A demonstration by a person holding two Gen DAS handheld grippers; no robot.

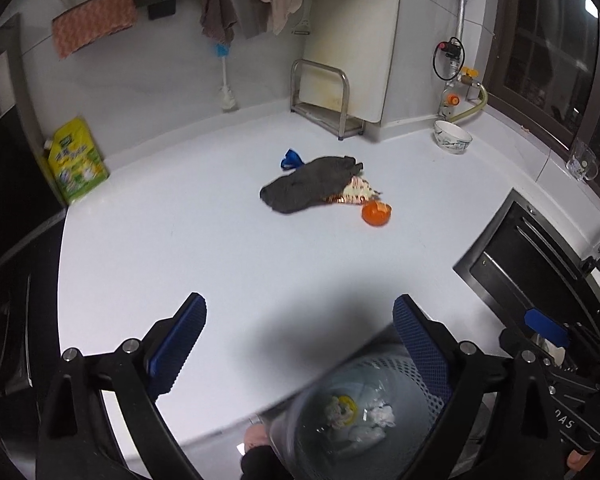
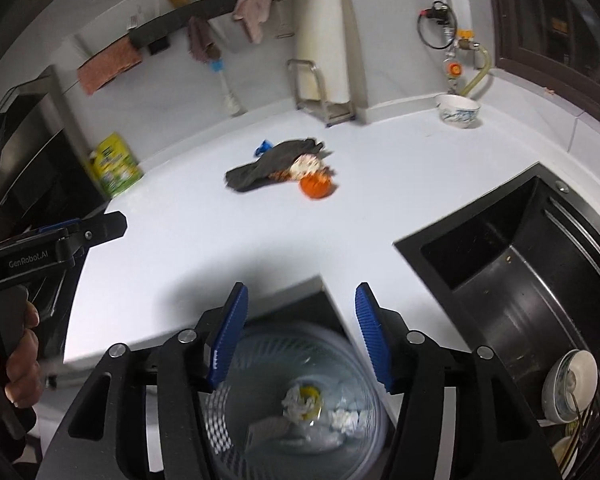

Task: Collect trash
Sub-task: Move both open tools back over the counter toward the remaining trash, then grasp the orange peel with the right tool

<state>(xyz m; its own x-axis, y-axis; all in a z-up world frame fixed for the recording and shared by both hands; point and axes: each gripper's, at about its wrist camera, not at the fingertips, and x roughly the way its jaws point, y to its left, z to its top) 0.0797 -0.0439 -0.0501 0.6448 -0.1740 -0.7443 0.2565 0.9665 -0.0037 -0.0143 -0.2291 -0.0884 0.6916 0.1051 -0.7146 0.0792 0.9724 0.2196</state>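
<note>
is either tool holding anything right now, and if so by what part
Nothing is held. The left tool and the right tool are both open and empty above the trash bin.

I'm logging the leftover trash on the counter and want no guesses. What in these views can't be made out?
- Wrapper, left wrist: mostly under the dark cloth; print unreadable.
- Blue item, left wrist: partly behind the cloth, too small to identify.
- Bin contents, right wrist: motion-blurred.
- Sink dishes: cut off by the frame edge.

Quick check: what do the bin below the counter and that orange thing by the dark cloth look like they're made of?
Bin: likely white plastic, going by its perforated mesh wall, with a clear liner. Orange thing: apparently glossy moulded plastic, a small cup or cap shape; too small to confirm.
</note>
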